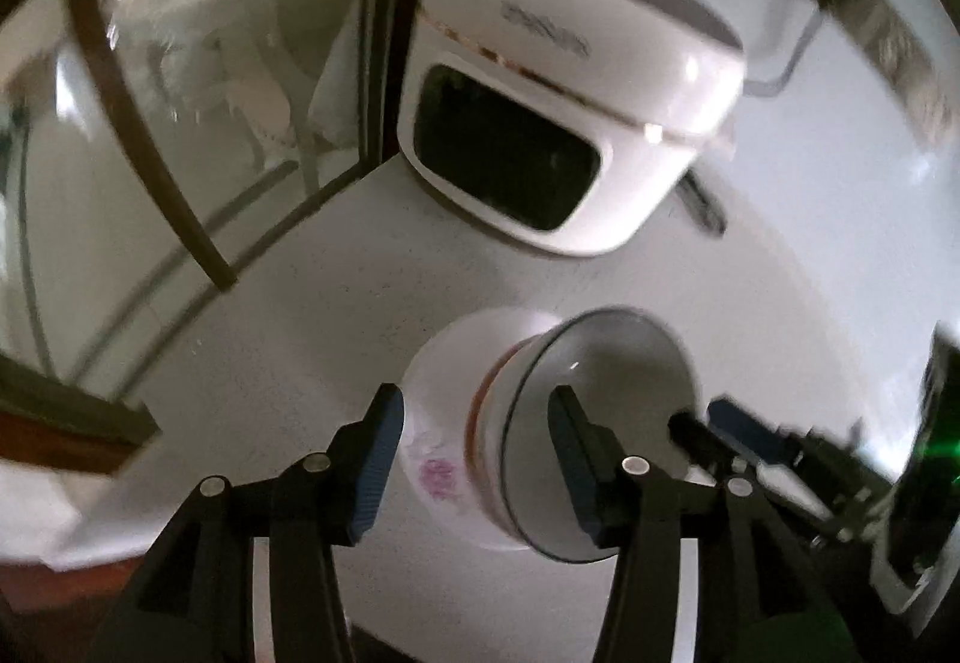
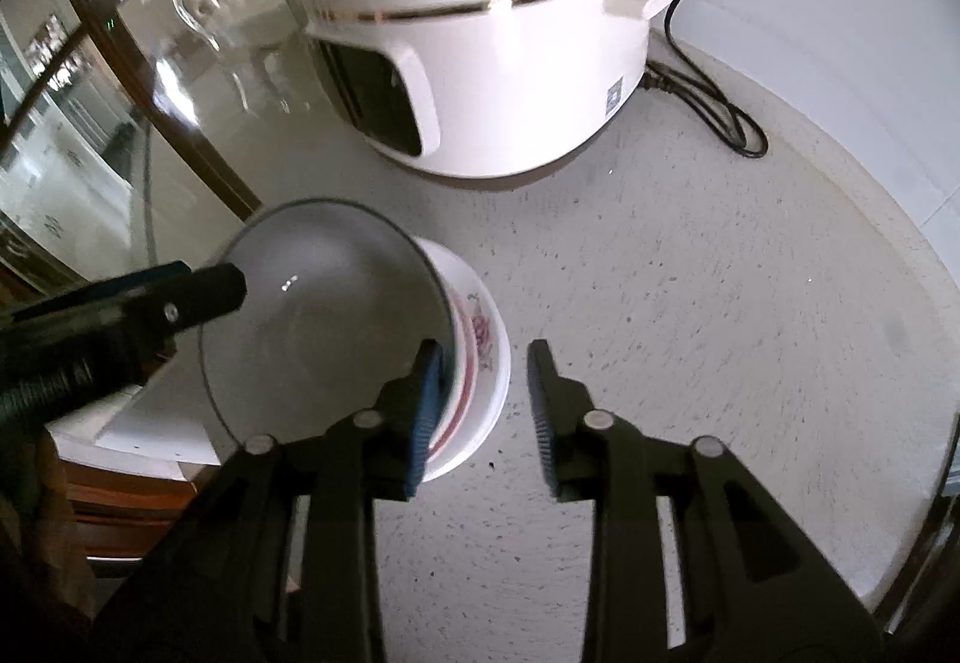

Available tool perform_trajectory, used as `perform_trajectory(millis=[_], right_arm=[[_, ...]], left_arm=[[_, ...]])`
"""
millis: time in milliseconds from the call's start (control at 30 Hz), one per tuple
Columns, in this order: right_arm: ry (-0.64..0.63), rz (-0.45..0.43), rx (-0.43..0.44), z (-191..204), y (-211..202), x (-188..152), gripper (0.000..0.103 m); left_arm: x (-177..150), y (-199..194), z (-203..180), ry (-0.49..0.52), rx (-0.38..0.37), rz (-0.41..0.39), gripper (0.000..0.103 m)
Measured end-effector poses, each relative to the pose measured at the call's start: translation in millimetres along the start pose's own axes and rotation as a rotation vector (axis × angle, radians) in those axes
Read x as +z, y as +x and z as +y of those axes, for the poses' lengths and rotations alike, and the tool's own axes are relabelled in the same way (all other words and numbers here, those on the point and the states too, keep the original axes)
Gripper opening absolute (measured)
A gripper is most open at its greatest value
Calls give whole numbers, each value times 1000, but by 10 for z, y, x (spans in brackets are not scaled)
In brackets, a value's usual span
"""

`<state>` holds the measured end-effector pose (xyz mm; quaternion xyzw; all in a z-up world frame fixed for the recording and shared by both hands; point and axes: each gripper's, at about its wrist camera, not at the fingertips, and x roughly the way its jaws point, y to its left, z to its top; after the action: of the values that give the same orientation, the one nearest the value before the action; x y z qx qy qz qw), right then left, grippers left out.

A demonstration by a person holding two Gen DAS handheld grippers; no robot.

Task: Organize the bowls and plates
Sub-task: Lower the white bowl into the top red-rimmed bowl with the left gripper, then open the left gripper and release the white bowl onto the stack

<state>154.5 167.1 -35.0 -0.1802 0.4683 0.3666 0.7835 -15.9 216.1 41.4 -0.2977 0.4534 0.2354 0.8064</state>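
Note:
Three nested bowls stand tilted on the white counter [image 2: 690, 303]: a grey bowl [image 1: 618, 363] [image 2: 330, 315] innermost, a red-rimmed bowl [image 1: 480, 411] in the middle, and a white floral bowl [image 1: 432, 411] [image 2: 489, 363] outermost. My left gripper [image 1: 477, 459] spans their walls, one finger inside the grey bowl and the other against the floral bowl's outside. In the right wrist view it [image 2: 198, 285] reaches in from the left. My right gripper [image 2: 485, 411] stands open just right of the stack, with its left finger close to the rims and nothing between its fingers. It also shows in the left wrist view [image 1: 708, 423].
A white rice cooker [image 2: 510, 81] [image 1: 558, 81] sits behind the bowls, and its black cord [image 2: 714, 105] lies coiled at its right. A glass cabinet door with a dark wood frame [image 2: 120, 93] [image 1: 180, 93] borders the counter on the left. A pale wall rises at the right.

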Motion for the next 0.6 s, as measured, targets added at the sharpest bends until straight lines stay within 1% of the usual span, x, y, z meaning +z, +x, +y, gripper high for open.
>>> perform_trajectory(millis=[33,67,100,167,200,233,300,433,500,600], right_arm=[[4,-10,3,-25,-32,-10,45],[8,-22,5,-62,-74,-25,46],[9,-28,5,-98,-107,-42,47],[4,-25,13,-140,-145,-78,47],[-2,-24,18,-167,-167,-107,47],[-5,-25,19,-174,-190,-131,47],[-12,-29,21,-225,-232,-182,47],[-16,-29,25,-295,-277,-248,47],[-16,-28,31,-313,-287,-257,47],[-19,-29,44,-317,-294,-267,47]], left_arm=[[3,-20,6,-14,-12,-23,35],[1,-33,8,-13,-17,-45,25],[8,-5,-26,-8,-25,-41,15],[0,76,-36,-23,-46,-20,13],[-10,108,-45,-29,-42,-17,11],[-11,117,-40,-37,-35,-19,11],[-1,141,-17,-73,-44,-17,11],[23,126,-20,-96,-47,4,11],[41,163,-12,-107,-44,37,11],[42,190,26,-142,-62,65,11]])
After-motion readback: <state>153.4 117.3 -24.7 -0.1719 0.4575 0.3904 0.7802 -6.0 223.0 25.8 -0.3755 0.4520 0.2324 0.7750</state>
